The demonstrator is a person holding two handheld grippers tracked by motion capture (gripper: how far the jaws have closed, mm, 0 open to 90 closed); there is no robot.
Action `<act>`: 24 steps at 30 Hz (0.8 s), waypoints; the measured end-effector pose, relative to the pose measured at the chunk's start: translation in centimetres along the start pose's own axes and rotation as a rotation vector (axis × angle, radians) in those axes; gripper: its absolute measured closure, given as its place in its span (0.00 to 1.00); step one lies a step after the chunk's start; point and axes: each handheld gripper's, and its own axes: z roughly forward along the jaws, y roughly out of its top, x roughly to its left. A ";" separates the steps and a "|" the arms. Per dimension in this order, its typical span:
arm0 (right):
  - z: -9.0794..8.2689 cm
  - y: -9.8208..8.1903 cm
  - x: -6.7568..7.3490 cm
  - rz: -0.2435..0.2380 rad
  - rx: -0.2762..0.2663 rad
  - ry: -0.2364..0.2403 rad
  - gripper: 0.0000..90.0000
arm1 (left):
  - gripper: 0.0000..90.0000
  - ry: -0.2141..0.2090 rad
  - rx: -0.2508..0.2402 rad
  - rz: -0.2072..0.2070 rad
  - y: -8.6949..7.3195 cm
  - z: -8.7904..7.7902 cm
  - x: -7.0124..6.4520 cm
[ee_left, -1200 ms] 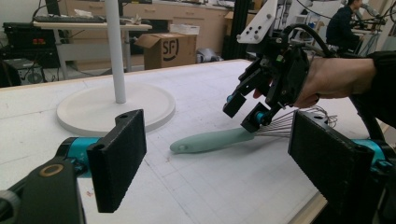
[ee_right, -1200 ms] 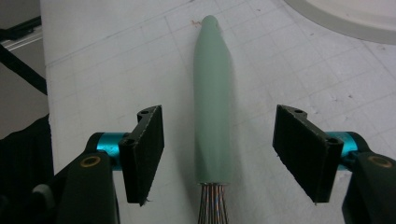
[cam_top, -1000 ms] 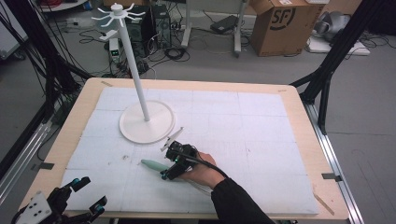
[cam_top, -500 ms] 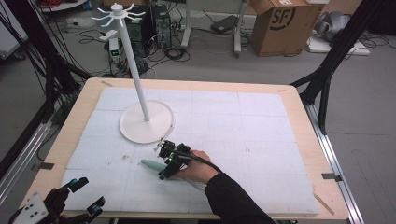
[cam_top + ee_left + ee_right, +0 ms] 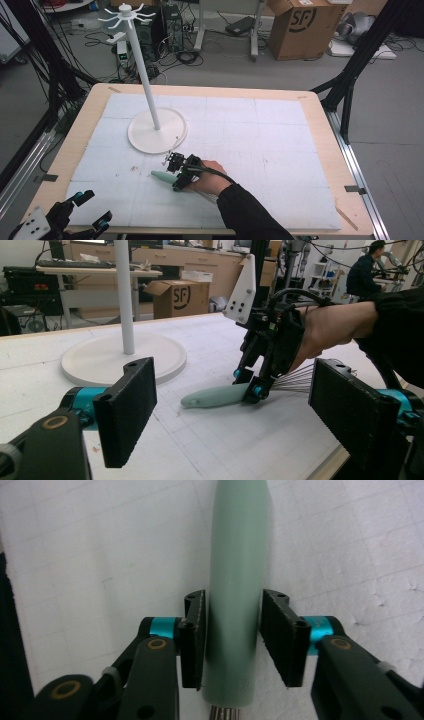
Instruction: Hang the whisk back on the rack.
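Observation:
A whisk with a pale green handle (image 5: 162, 176) lies on the white mat in front of the stand, and its metal wires (image 5: 296, 382) point toward the person's hand. My right gripper (image 5: 176, 181) reaches down over the handle (image 5: 237, 580). Its jaws have just been closing, and both pads now press the handle's sides close to the wire end. My left gripper (image 5: 87, 210) rests at the table's near left corner. It is open with nothing between its pads and faces the whisk (image 5: 215, 395) and the right gripper (image 5: 247, 382).
A white stand with a round base (image 5: 150, 137) and a tall pole topped by hooks (image 5: 126, 12) rises just behind the whisk. The white mat (image 5: 280, 145) is bordered by the wooden table edge (image 5: 345, 150). Boxes and cables lie on the floor beyond.
The right gripper's jaws have closed in on the green handle, and the hand has shifted slightly left. The whisk and the left gripper have stayed where they were.

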 end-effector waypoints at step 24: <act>-3.0 -0.8 -2.2 0.051 -0.142 0.071 0.77 | 0.22 0.008 0.007 -0.005 -0.1 0.0 0.1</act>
